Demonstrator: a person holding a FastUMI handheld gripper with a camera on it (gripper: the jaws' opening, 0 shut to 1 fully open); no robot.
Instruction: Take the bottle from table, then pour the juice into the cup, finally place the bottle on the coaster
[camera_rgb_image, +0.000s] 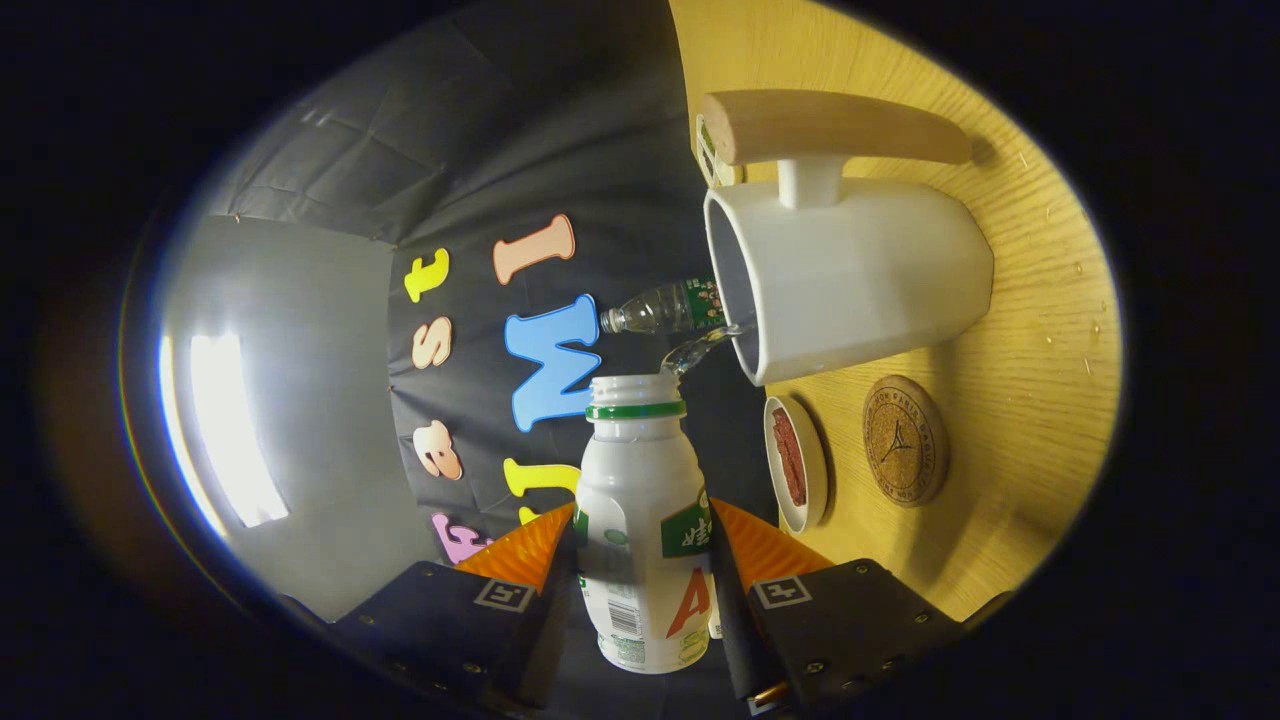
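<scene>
My gripper (640, 560) is shut on a white juice bottle (640, 500) with a green neck ring and an open mouth. The whole view is rolled sideways, so the bottle is tipped over toward the cup. A thin stream of clear liquid (700, 347) runs from the bottle's mouth into the white cup (850, 280), which has a wooden handle (830, 125) and stands just beyond the bottle on the wooden table (1030, 300). A round cork coaster (905, 440) lies on the table beside the cup, apart from the bottle.
A small white dish (795, 462) with something red-brown in it sits between the coaster and the bottle. A clear plastic bottle (665, 308) with a green label stands behind the cup. A small labelled item (706, 150) stands behind the handle, by the black cloth wall.
</scene>
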